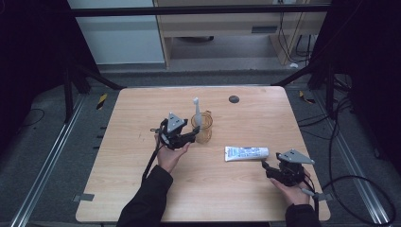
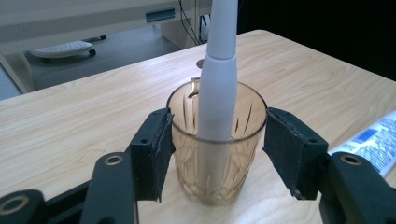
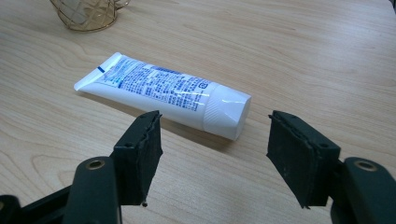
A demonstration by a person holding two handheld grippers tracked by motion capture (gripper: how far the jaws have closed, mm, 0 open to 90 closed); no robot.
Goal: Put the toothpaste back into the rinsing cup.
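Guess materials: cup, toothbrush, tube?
Cup: looks like amber-tinted glass, glossy; see-through with cut facet lines. Clear plastic is possible.
Toothbrush: matte white plastic handle, smooth, with a seam ring where a narrower upper section joins.
Tube: soft glossy white plastic with blue print, flat crimped tail, ribbed cap.

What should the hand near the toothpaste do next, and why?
Probably ease the right tool forward and close on the toothpaste tube. Its jaws stand open just short of the cap, the tube lies flat and untouched, and the toothbrush already stands in the glass cup.
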